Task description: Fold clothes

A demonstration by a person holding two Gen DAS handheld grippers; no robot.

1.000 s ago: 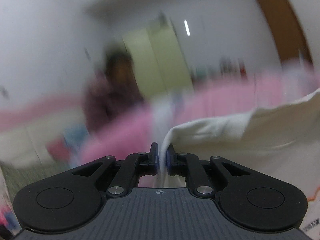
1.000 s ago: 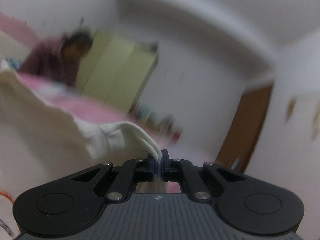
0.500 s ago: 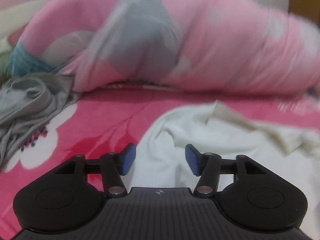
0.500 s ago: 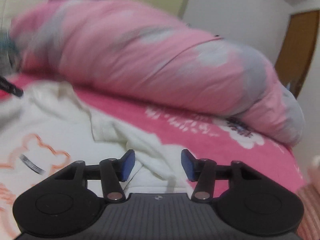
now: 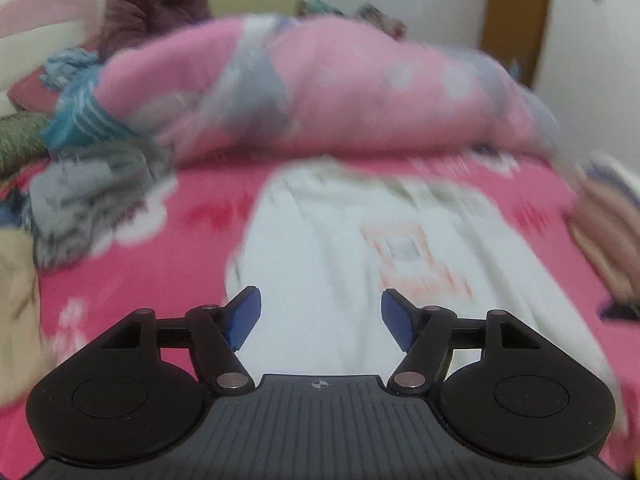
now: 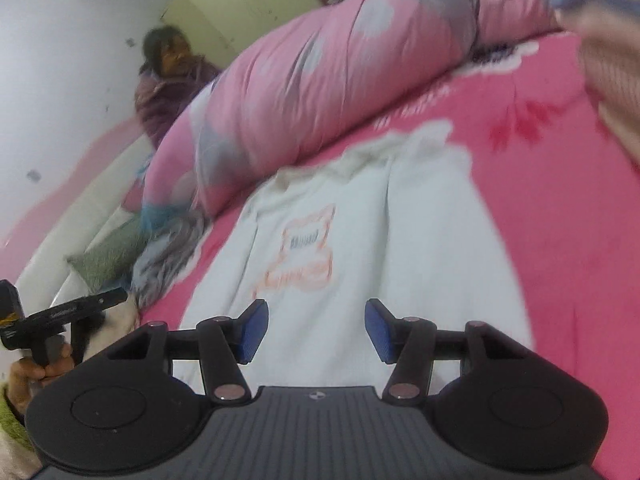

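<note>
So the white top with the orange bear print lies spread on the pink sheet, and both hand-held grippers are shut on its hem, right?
Not quite. The white top does lie spread on the pink sheet, but both wrist views show the jaws wide apart: the left hand-held gripper and the right hand-held gripper are open, holding nothing.

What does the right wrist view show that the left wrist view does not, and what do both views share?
Only the right wrist view shows the left gripper from outside, held in a hand. Only the left wrist view shows a brown door and a beige cloth at the left edge. Both show the white shirt lying on the pink sheet, the rolled pink quilt behind, and open blue fingers.
</note>
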